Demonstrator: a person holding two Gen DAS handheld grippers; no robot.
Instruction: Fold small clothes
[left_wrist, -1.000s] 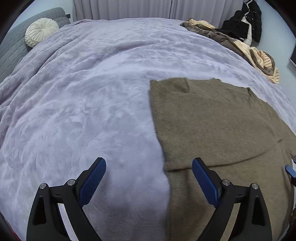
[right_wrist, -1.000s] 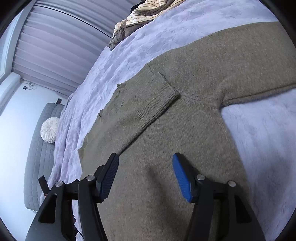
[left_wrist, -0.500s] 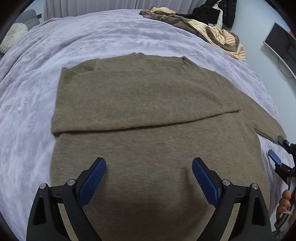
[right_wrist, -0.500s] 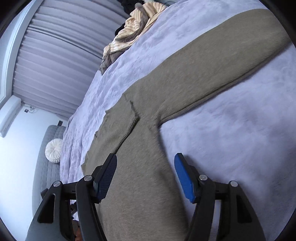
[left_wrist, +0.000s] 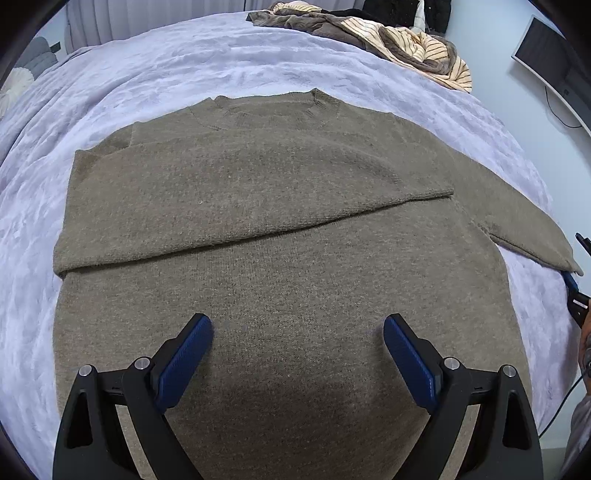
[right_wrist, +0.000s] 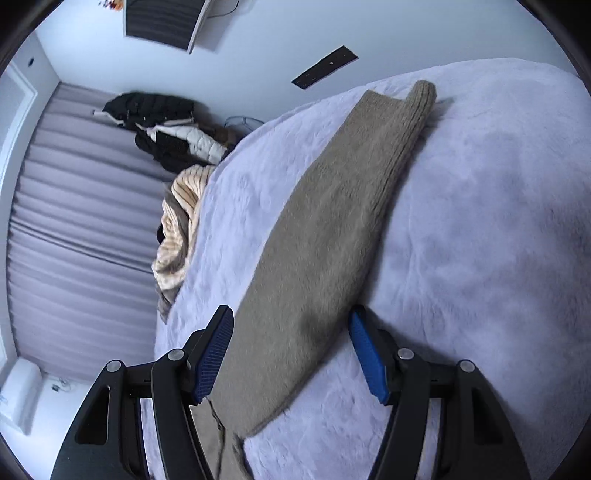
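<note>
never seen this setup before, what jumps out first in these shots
A big olive-brown sweater lies flat on the lavender blanket, one sleeve folded across its chest, the other sleeve stretched out to the side. The open left gripper hovers over its body, the open right gripper over the outstretched sleeve.

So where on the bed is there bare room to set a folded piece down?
Bare blanket lies left of and beyond the olive sweater, up to the striped clothes pile. The right side is tighter: the unfolded sleeve stretches across it.
</note>
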